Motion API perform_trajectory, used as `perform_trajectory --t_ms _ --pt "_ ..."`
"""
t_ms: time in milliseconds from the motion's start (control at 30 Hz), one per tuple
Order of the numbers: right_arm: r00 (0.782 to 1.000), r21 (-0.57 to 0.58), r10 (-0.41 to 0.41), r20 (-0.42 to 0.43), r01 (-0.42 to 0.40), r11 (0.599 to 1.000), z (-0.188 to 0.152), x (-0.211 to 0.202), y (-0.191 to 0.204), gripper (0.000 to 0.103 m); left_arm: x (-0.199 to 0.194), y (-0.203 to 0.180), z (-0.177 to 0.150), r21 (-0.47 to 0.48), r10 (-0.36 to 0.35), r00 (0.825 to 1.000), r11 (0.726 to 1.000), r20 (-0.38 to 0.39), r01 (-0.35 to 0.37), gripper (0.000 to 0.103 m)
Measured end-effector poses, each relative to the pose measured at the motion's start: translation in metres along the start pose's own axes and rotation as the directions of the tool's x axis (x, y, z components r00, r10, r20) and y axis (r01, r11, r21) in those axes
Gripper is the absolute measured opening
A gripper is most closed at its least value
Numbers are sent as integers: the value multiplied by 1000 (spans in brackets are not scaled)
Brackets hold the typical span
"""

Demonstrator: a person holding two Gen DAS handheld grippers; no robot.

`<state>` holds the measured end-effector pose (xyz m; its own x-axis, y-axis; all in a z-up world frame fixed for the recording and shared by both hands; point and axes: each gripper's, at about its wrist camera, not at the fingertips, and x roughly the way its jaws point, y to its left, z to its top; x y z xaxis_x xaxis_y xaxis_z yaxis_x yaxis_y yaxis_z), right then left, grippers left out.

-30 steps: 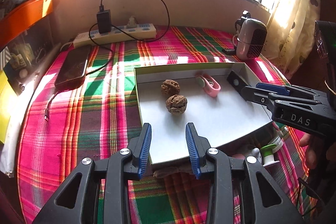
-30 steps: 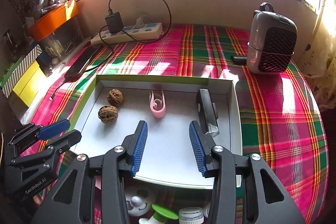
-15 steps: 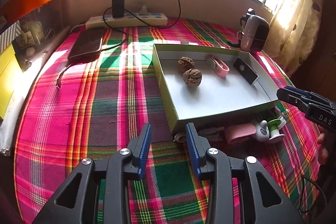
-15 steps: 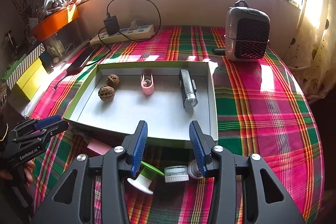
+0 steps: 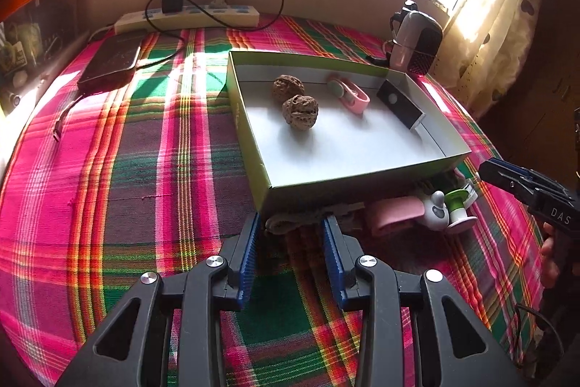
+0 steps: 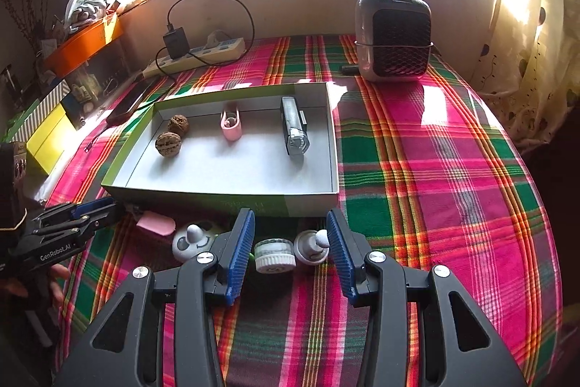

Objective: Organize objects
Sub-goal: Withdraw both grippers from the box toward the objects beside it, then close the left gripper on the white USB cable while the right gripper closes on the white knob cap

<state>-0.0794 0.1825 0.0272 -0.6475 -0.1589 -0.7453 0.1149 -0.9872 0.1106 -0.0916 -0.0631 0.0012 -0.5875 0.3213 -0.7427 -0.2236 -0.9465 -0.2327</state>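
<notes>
Since both the left gripper [image 5: 290, 238] and right gripper [image 6: 290, 242] hang open and empty at lower centre, crowded small jar [image 6: 273, 251] may get knocked under the tray [image 6: 221, 196].

Both grippers drawn back from the tray

The left gripper [image 5: 290, 238] and right gripper [image 6: 290, 240], earlier poised over the tray [image 6: 224, 196], now hang above the small items lined along its near wall.

Left wrist view low beside box's [image 5: 268, 176] left corner, right wrist view before its front, both facing windowward, sharing box
</notes>
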Motion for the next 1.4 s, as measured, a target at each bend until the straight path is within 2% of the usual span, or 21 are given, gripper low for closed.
perform_trajectory --t_ms 433,600,1067,1400 --pt "1000 10 -2 -21 2 1000 -9 2 -4 43 -10 -29 -20 138 -70 997 988 -30 73 32" --pt "999 18 -4 -34 4 1000 -14 4 -6 43 -15 -33 -16 186 -12 1000 982 4 11 32" --pt "999 28 -19 -45 20 999 -24 5 -10 43 4 -36 -7 198 14 999 980 -29 -8 32" --pt "997 59 -51 -50 54 997 -22 10 -23 43 9 -39 -3 170 32 999 985 -16 -29 32"
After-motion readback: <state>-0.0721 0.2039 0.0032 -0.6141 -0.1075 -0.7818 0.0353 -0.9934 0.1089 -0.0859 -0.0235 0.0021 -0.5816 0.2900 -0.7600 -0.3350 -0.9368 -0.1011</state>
